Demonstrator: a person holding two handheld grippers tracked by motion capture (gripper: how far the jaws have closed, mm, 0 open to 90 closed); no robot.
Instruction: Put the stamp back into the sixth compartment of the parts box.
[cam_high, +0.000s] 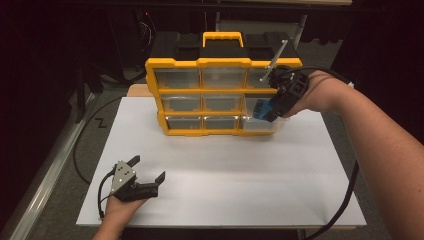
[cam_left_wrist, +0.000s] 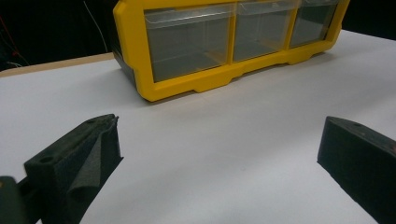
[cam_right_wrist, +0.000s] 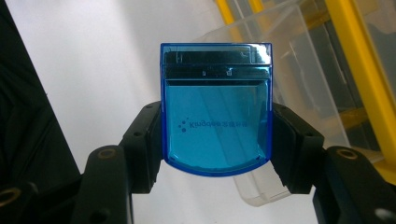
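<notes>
From above, my right gripper (cam_high: 268, 112) holds a blue case (cam_high: 261, 109) over the pulled-out clear drawer (cam_high: 260, 125) of the yellow organiser (cam_high: 200, 92).

My left gripper (cam_left_wrist: 219, 149) rests wide open on the white table (cam_left_wrist: 224, 130).

Close up, my right jaws clamp the case's sides.

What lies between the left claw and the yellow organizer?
Nothing: in the left gripper view, bare white tabletop runs from the open left claw up to the yellow organizer. The high view shows the same.
</notes>
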